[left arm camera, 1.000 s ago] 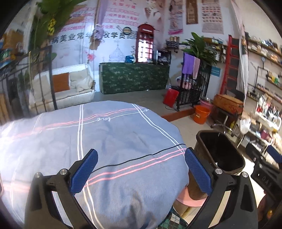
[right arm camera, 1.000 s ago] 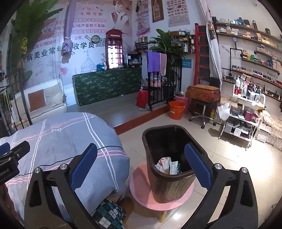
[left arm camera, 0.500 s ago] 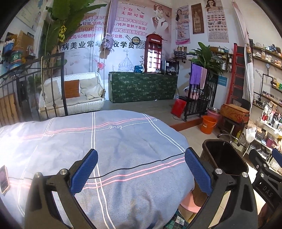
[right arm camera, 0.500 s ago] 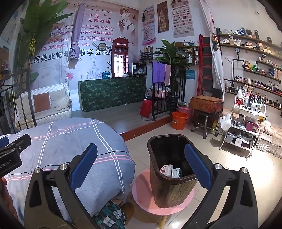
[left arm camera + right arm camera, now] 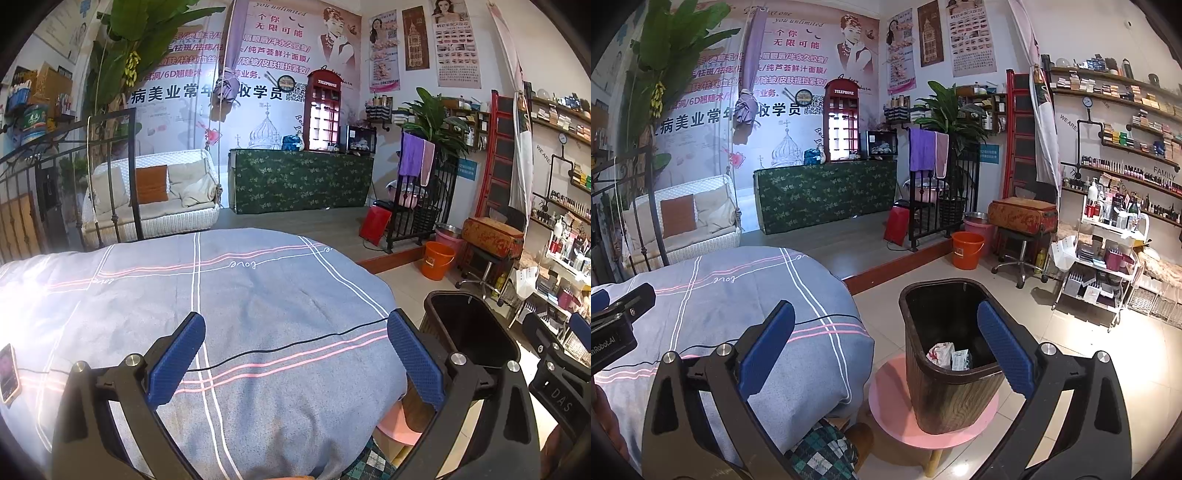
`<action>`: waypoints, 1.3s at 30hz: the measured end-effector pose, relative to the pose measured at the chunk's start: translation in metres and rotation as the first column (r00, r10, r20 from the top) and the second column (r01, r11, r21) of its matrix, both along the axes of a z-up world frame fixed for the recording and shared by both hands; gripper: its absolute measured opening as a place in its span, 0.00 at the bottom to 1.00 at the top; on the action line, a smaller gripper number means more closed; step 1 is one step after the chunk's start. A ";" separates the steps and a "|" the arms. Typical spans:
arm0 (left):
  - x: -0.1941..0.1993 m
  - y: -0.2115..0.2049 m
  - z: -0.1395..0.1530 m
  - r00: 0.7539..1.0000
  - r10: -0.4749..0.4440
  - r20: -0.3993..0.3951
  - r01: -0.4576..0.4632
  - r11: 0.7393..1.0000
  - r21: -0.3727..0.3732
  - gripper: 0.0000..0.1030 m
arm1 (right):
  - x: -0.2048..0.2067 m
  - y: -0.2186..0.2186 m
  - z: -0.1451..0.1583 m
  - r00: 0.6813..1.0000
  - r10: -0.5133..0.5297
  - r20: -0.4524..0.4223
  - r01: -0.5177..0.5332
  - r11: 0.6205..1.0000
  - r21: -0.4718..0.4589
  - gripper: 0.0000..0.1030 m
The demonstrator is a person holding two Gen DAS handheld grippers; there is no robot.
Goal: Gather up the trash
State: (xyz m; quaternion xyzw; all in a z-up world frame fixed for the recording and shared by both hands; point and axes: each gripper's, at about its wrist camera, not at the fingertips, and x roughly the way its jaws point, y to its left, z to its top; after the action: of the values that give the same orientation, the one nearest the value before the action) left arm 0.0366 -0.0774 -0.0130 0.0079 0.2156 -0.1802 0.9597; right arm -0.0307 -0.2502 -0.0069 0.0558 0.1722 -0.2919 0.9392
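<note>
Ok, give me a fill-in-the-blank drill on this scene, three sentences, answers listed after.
1. The brown trash bin stands on a round ____ stool.
2. The left gripper and the right gripper both have their jaws ____, holding nothing.
3. A thin black cable lies across the striped ____ bedcover.

Missing words: pink; open; blue

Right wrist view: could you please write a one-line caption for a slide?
Open right gripper above a brown trash bin holding wrappers, which stands on a pink stool beside a striped blue cloth.
</note>
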 end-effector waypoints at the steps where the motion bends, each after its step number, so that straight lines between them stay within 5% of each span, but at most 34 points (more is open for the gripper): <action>1: 0.000 0.000 0.000 1.000 -0.001 0.000 0.001 1.000 -0.001 0.95 | 0.000 0.000 0.000 1.000 0.000 0.000 0.000 1.000 0.000 0.95; 39: 0.001 0.004 0.002 1.000 0.006 0.003 -0.006 1.000 -0.002 0.95 | 0.010 0.006 -0.011 1.000 0.006 -0.010 -0.006 1.000 0.011 0.95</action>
State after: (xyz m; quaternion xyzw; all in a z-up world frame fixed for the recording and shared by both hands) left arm 0.0379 -0.0739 -0.0108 0.0067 0.2141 -0.1774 0.9606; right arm -0.0202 -0.2443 -0.0182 0.0589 0.1787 -0.2886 0.9388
